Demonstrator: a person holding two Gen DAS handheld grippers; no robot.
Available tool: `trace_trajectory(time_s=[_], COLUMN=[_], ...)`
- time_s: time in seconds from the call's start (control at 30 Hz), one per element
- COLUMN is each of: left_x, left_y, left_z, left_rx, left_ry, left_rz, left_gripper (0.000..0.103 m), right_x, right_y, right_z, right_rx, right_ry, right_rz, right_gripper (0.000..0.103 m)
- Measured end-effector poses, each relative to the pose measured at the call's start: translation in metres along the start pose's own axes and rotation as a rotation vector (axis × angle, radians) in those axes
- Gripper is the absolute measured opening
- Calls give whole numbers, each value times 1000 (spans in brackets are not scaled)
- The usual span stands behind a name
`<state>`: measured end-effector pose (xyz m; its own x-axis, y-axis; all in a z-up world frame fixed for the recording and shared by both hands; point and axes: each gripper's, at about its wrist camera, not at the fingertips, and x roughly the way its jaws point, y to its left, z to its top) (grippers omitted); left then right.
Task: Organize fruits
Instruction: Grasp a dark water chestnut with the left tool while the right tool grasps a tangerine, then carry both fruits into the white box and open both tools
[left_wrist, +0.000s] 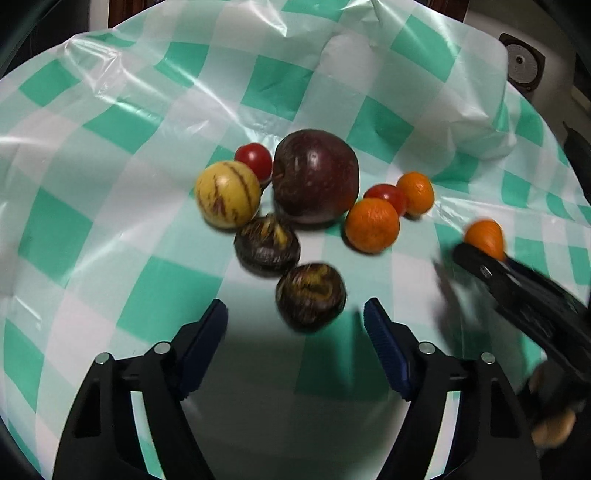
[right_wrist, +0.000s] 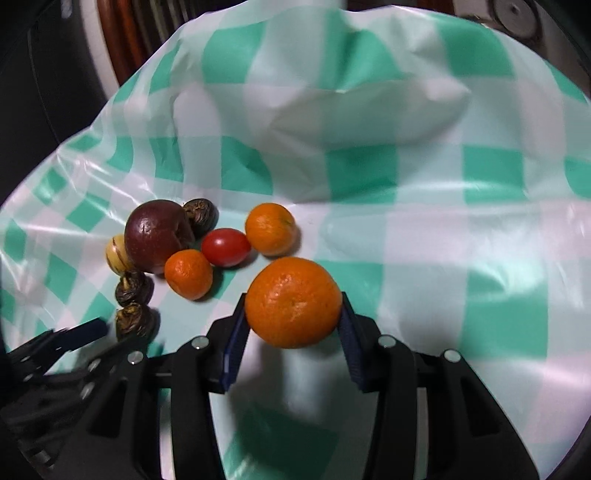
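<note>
My right gripper (right_wrist: 293, 314) is shut on an orange mandarin (right_wrist: 293, 302) and holds it above the cloth; it also shows in the left wrist view (left_wrist: 484, 236). My left gripper (left_wrist: 295, 314) is open and empty, with a dark water chestnut (left_wrist: 310, 297) just ahead between its fingertips. A second chestnut (left_wrist: 266, 242) lies behind it. Beyond lie a dark red apple (left_wrist: 316, 181), a yellow striped melon (left_wrist: 227, 194), two red tomatoes (left_wrist: 254, 158) (left_wrist: 386, 195) and two more mandarins (left_wrist: 373, 225) (left_wrist: 415, 192).
A green and white checked plastic cloth (left_wrist: 110, 147) covers the table, wrinkled and raised at the back (right_wrist: 369, 103). A round grey device (left_wrist: 521, 64) sits past the table's far right edge. In the right wrist view the fruit cluster (right_wrist: 159, 236) lies to the left.
</note>
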<state>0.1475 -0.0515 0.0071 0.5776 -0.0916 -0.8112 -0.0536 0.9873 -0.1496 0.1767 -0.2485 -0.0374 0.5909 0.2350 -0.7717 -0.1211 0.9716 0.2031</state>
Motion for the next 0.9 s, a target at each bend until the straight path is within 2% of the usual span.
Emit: trace_trajectory(time_s=[0.1,0.2,0.23,0.37,0.47,0.77,0.9], left_x=[6,7,5,-10,-34,-117,-155], left_y=[-10,-16,-18,-24,-16,33,67], left_z=[4,2,-1,-18,-36,-95,-133], left_rx=[36,66,82,88,76,70,72], left_ry=[-5,-14,-20,-70,-105,-186,-209], left_rz=[47,95,98,116,93,46,34], left_gripper=[62,47,38,38,38,38,38], right_x=[-16,-28,-35,-56,-72,-110,-128], right_y=[-8,-11,-12,-10,0,41,73], right_z=[-15,-26,-32,-51,-67,-117,-147], right_rx=[25,38,40,36,22,7,6], right_ry=[-11,-19,-22,-29,-35,-25,-8], right_rz=[8,15,17,27,36,72,137], right_gripper=[46,46,46,46,46,46,46])
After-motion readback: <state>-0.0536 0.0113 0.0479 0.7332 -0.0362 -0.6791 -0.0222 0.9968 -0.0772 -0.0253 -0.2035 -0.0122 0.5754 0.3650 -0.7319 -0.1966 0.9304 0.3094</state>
